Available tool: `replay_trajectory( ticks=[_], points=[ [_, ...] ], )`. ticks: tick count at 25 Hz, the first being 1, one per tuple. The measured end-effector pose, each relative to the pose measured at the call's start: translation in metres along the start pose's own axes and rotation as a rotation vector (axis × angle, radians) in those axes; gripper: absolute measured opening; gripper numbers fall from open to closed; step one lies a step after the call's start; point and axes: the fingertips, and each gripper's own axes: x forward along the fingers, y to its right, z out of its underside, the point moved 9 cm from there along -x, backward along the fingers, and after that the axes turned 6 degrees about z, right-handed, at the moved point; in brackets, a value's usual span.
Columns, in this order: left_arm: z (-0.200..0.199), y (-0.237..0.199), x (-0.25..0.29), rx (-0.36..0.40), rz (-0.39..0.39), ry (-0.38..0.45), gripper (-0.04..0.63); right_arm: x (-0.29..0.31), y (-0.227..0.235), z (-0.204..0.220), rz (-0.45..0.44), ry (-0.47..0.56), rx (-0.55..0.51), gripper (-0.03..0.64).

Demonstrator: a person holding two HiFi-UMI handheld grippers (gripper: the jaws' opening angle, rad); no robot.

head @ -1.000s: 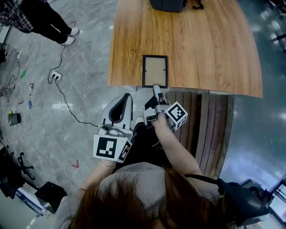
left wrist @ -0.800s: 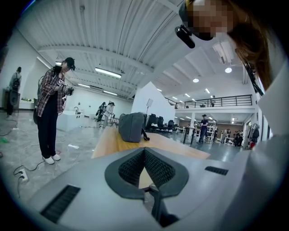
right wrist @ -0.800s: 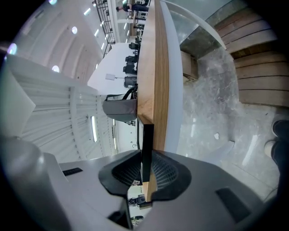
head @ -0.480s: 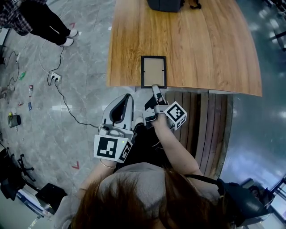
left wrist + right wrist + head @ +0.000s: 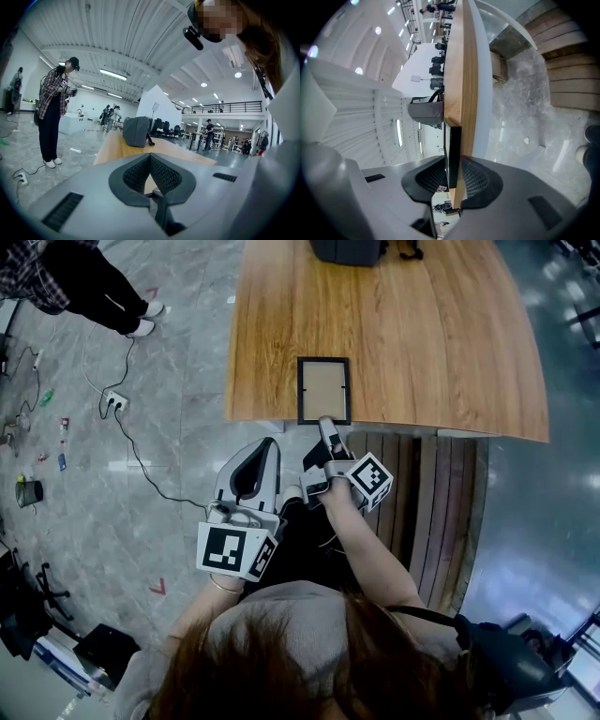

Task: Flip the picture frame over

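A black picture frame (image 5: 323, 390) with a tan panel lies flat at the near edge of the wooden table (image 5: 422, 334). My right gripper (image 5: 326, 424) reaches that edge, turned on its side. In the right gripper view its jaws have just been closing, and they now clamp the picture frame's (image 5: 452, 150) near rim together with the table's edge (image 5: 466, 93). My left gripper (image 5: 262, 448) hangs off the table, left of the frame, over the floor. In the left gripper view the left gripper (image 5: 150, 157) has its fingertips together and holds nothing.
A dark grey bag (image 5: 349, 249) stands at the table's far edge and shows as the bag (image 5: 136, 131) ahead of the left gripper. A person (image 5: 94, 277) stands on the grey floor at the far left. A cable and power strip (image 5: 114, 399) lie there.
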Motion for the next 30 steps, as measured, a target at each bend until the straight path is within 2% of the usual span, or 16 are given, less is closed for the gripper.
replay_trajectory(
  ticks=[13,22,25,27,30],
  points=[
    [0.0,-0.001,0.001,-0.002,0.008,0.0,0.006,-0.004,-0.002,-0.001,0.008,-0.002,0.021,0.08],
    [0.001,-0.002,-0.001,-0.004,0.009,0.002,0.006,-0.013,0.003,0.005,-0.06,0.031,0.024,0.08],
    [0.002,-0.002,-0.002,-0.005,0.01,0.002,0.006,-0.015,-0.009,-0.002,-0.07,0.05,-0.084,0.078],
    [0.002,-0.002,-0.003,-0.005,0.012,0.005,0.006,-0.017,-0.015,-0.01,-0.053,0.068,-0.17,0.078],
    [0.0,-0.002,-0.003,-0.003,0.015,0.01,0.006,-0.02,-0.021,-0.022,-0.015,0.103,-0.241,0.078]
  ],
)
